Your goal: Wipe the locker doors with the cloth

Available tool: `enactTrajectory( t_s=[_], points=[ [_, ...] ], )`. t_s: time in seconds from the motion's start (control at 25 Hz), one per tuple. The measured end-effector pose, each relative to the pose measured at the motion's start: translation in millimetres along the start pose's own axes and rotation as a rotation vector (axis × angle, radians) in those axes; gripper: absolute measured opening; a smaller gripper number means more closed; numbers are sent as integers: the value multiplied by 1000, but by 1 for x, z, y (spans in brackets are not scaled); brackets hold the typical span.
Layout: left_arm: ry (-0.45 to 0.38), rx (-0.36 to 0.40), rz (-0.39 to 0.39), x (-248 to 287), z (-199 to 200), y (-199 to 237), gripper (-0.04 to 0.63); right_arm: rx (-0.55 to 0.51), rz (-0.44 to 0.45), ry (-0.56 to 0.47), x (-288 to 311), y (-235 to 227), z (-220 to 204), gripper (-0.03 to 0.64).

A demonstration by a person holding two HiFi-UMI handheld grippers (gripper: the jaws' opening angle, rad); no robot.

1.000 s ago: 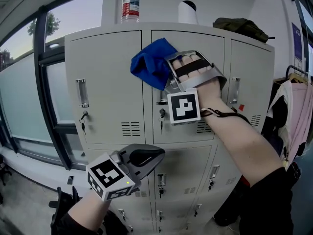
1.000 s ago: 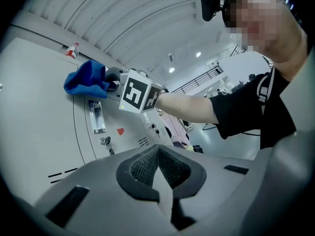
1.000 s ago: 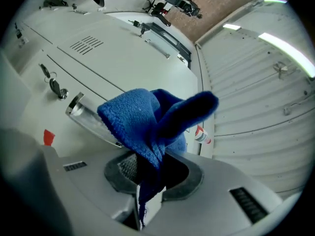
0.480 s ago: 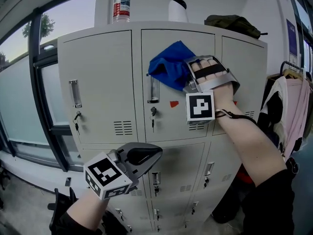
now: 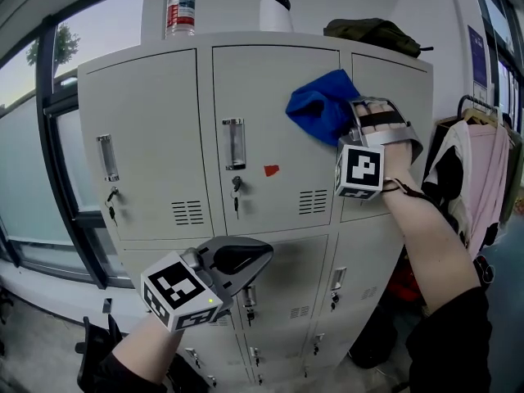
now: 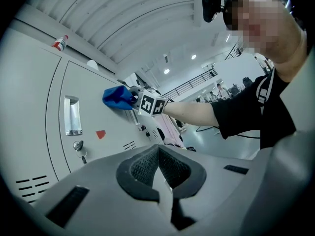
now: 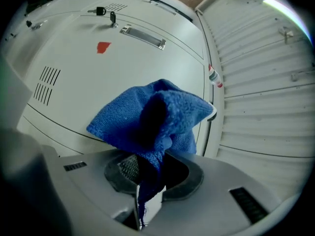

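The right gripper (image 7: pixel 147 191) clamps the blue cloth (image 5: pixel 321 105), held against the upper right corner of the top-row middle door (image 5: pixel 270 129); the left gripper (image 6: pixel 158 163) hangs low, jaws together on nothing. Judged progress: 1 door in hand — the lower doors (image 5: pixel 286 281) probably remain, though no surface shows wipe marks.

locker doors (image 5: pixel 278 80): painted metal, matt and smooth, centre of frame
cloth (image 5: pixel 319 105): blue fuzzy fabric, upper right
door handle (image 5: pixel 234 144): bright glossy metal
left gripper (image 5: pixel 266 256) shell: matt grey plastic
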State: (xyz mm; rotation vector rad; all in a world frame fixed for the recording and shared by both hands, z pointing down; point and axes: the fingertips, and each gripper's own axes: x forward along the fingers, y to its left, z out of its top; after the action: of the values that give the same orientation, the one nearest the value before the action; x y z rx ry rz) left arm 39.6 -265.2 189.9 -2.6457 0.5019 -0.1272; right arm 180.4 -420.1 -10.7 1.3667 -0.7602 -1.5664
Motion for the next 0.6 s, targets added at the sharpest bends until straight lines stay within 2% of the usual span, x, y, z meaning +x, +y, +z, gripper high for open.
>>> enactTrajectory(
  t_s=[0.12,0.24,0.4,0.6],
  points=[
    [7,-5,-4,2,-3,0,8,55,-9,17,-2,-2,-12,54],
    [12,-9,-1,0,-6,2,8,106,-53,-23,-12,-17,2,54],
    [15,-14,13,-9,-8,5,8,90,-119,-137,-33,-41,60,54],
    [18,-18,39,-29,-9,9,8,69,-137,-268,-48,-52,144,54]
  ],
)
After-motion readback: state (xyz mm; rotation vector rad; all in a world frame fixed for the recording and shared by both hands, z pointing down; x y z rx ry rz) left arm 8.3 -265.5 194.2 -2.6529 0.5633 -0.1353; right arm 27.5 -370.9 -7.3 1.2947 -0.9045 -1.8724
